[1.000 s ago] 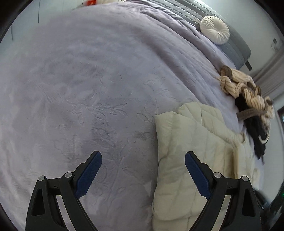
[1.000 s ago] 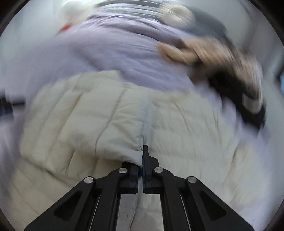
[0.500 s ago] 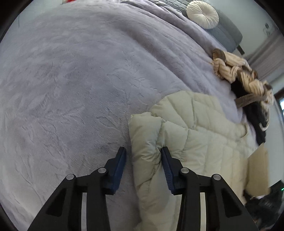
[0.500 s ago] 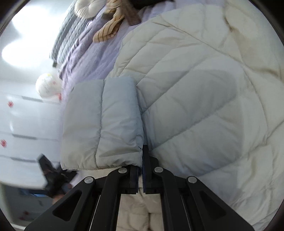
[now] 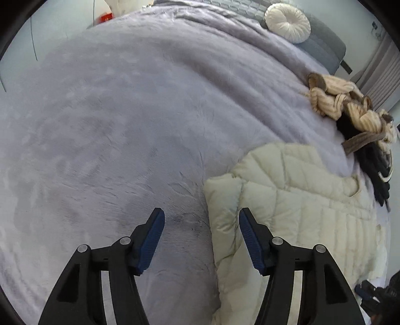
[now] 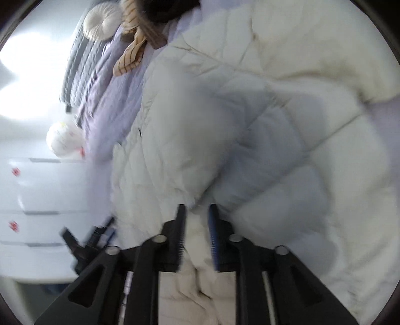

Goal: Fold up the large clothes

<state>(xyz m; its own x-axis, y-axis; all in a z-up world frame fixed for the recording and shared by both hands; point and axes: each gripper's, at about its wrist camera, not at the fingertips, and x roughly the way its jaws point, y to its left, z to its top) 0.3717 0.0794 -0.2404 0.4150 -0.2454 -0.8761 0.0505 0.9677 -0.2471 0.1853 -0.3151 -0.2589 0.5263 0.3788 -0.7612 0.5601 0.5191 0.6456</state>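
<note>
A cream quilted puffer jacket (image 5: pixel 295 200) lies on a lilac plush blanket (image 5: pixel 125 120), at the lower right of the left wrist view. My left gripper (image 5: pixel 201 225) is open above the jacket's left edge; a folded-over sleeve edge sits between its blue pads, and the right pad is near or on it. In the blurred right wrist view the jacket (image 6: pixel 287 125) fills the frame. My right gripper (image 6: pixel 197 212) has its jaws parted a little, with a folded sleeve flap (image 6: pixel 190 150) just ahead of them.
A heap of striped beige and black clothes (image 5: pixel 355 117) lies at the bed's right side. A round white cushion (image 5: pixel 287 23) rests by the grey headboard (image 5: pixel 325 50). White drawers (image 6: pixel 37 200) stand left in the right wrist view.
My left gripper opened wider and drew back from the sleeve edge it had nearly pinched. My right gripper, shut on the sleeve before, has parted its jaws and the sleeve flap lies on the jacket.
</note>
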